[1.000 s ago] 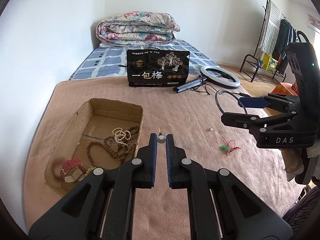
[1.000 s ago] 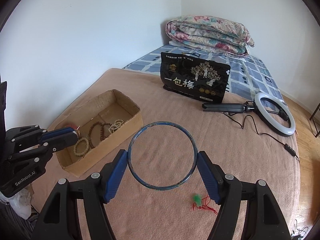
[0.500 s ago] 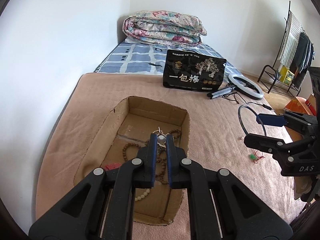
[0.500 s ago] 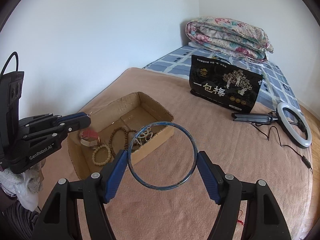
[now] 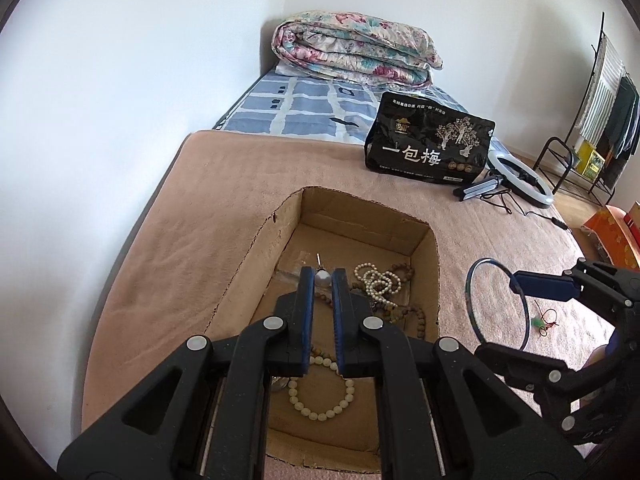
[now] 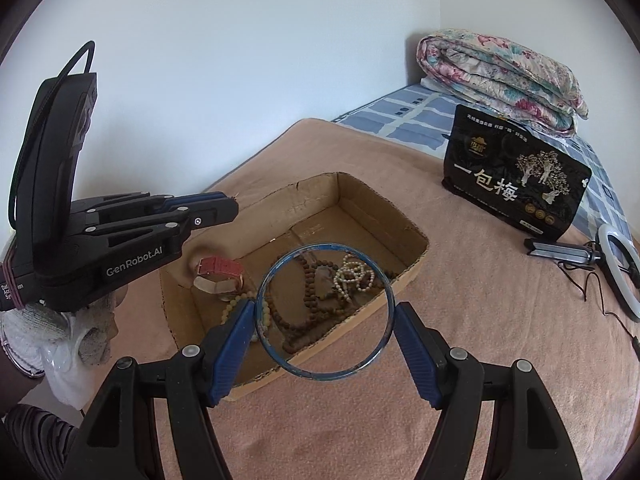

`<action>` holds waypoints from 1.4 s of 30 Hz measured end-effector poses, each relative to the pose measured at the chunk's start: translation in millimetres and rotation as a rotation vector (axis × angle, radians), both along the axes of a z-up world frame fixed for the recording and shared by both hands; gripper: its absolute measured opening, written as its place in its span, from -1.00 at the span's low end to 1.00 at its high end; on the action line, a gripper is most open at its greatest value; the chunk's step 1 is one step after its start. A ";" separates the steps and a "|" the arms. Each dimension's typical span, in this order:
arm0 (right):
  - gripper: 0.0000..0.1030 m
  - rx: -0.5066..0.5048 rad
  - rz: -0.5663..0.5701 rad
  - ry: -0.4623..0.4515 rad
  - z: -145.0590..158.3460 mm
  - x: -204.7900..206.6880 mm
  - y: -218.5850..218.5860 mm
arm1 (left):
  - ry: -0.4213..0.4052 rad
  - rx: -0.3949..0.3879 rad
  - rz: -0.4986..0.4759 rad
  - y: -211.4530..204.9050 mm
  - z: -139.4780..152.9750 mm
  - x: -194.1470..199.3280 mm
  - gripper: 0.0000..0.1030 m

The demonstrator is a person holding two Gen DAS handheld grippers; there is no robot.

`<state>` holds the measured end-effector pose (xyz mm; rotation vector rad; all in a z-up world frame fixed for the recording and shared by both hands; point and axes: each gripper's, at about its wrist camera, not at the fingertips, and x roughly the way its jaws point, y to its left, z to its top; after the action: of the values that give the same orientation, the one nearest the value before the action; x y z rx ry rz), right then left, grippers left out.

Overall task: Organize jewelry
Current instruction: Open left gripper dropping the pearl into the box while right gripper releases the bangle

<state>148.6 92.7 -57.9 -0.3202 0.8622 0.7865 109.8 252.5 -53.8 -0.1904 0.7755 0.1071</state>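
- L gripper [image 5: 323, 280]: nearly closed, pinching a small pearl earring [image 5: 322, 278] w/ thin post sticking up; held above the cardboard box [image 5: 362, 214], over its interior.
- R gripper [image 6: 325, 314]: jaws wide apart, clamped on a blue bangle [image 6: 276, 276] across its width, each finger pressing on the outer rim; bangle held in the air at the box's near-right edge, partly over it.
- In L view the bangle [image 5: 472, 302] + R gripper [image 5: 516, 320] sit just right of the box.
- Box is on a tan blanket [image 5: 224, 208] on the bed; inside: white pearl strand [image 5: 378, 280], brown wooden bead strand [image 6: 304, 300], cream bead bracelet [image 5: 320, 400], watch w/ red strap [image 6: 220, 270].
- Pearl strand lies tangled on the brown beads toward the box's far end; watch in the corner nearest L gripper [image 6: 224, 204].
- Red-and-green knotted cord charm [image 5: 544, 320] lies on the blanket right of the bangle, outside the box.
- Beyond the box: black snack bag [image 5: 428, 144], ring light [image 5: 520, 178] w/ cable, folded floral quilt [image 5: 356, 50] at the bed head.
- Clothes rack [image 5: 600, 92] far right by the wall.
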 end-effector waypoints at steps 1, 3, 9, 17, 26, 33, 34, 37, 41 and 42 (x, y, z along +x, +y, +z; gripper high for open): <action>0.41 -0.002 0.004 0.003 -2.5 -0.4 2.9 | 0.001 -0.001 0.001 1.0 -0.5 0.5 -0.87; 0.41 -0.005 0.013 0.009 -6.9 -1.0 8.8 | 0.003 -0.005 0.000 2.9 -1.1 2.2 -0.87; 0.41 -0.014 0.034 0.020 -16.3 -2.3 23.4 | -0.003 -0.005 -0.004 4.3 -0.9 6.4 -0.87; 0.42 -0.021 0.058 0.026 -23.2 -4.2 37.0 | -0.005 -0.009 0.002 5.6 -0.2 7.8 -0.87; 0.69 -0.010 0.063 0.020 -23.2 -4.2 40.9 | -0.011 -0.008 0.007 8.7 1.3 10.3 -0.44; 0.86 -0.011 0.058 -0.002 -19.2 -6.2 35.3 | -0.022 0.001 0.021 7.0 1.5 8.9 -0.03; 0.87 -0.011 0.055 -0.003 -18.8 -6.1 34.0 | -0.024 -0.002 0.023 7.1 1.5 8.5 0.01; 0.89 -0.012 0.047 -0.004 -18.1 -6.1 30.2 | -0.024 -0.003 0.030 6.4 1.6 7.2 0.04; 0.92 -0.016 0.037 -0.011 -15.7 -6.8 24.8 | -0.024 0.000 0.032 6.2 2.3 6.2 0.04; 0.92 -0.015 0.034 -0.011 -14.6 -6.5 23.2 | -0.026 0.002 0.032 5.4 3.1 5.8 0.04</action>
<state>142.1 115.9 -72.5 -0.3534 0.8542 0.8097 115.5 257.9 -50.7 -0.2019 0.7468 0.1355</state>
